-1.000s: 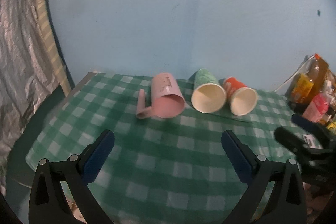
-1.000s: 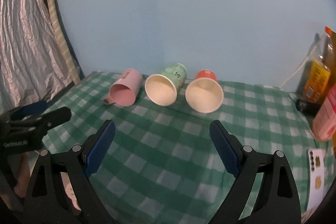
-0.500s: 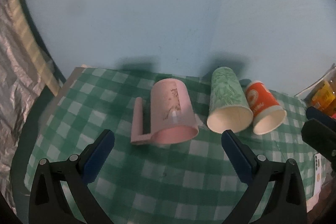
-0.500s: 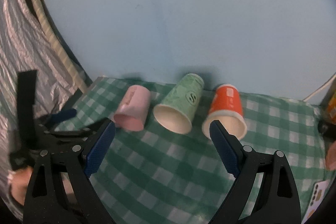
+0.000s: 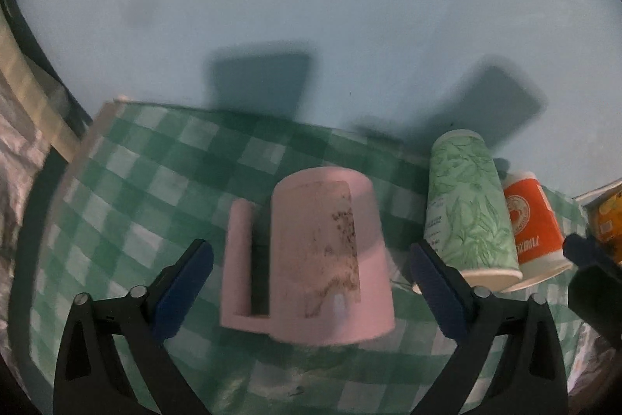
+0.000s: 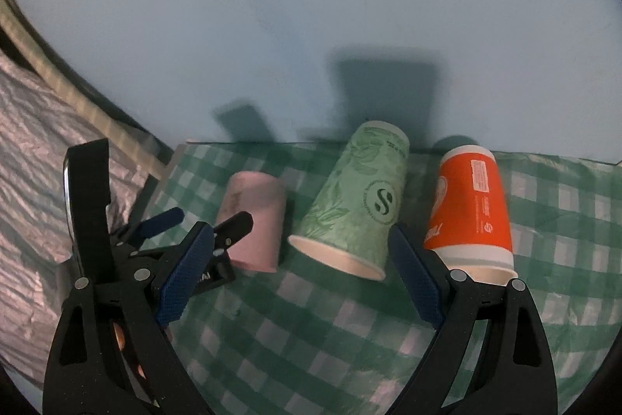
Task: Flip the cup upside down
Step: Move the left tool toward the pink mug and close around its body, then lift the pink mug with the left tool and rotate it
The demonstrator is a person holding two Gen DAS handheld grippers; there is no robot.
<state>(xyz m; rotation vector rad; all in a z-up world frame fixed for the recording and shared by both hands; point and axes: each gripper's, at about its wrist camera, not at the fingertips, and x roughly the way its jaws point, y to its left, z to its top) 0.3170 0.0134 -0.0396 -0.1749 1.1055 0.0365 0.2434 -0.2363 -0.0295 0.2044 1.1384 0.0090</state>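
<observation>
Three cups lie on their sides on a green checked tablecloth (image 5: 128, 189), mouths toward me. A pink mug (image 5: 326, 259) with a handle on its left lies between the fingers of my open left gripper (image 5: 311, 290). A green paper cup (image 5: 466, 216) and an orange paper cup (image 5: 532, 232) lie to its right. In the right wrist view my open right gripper (image 6: 301, 282) is just in front of the green cup (image 6: 357, 205), with the orange cup (image 6: 470, 205) at its right finger and the pink mug (image 6: 256, 216) to the left.
A pale blue wall (image 5: 311, 6) stands right behind the cups. A silvery curtain (image 6: 35, 158) hangs at the left beyond the table edge. An orange packet (image 5: 610, 216) sits at the far right. The left gripper (image 6: 171, 240) shows in the right wrist view beside the mug.
Both grippers have moved forward and down toward the cups. The pink mug now sits between the left gripper's fingers, and the green cup is close in front of the right gripper.
</observation>
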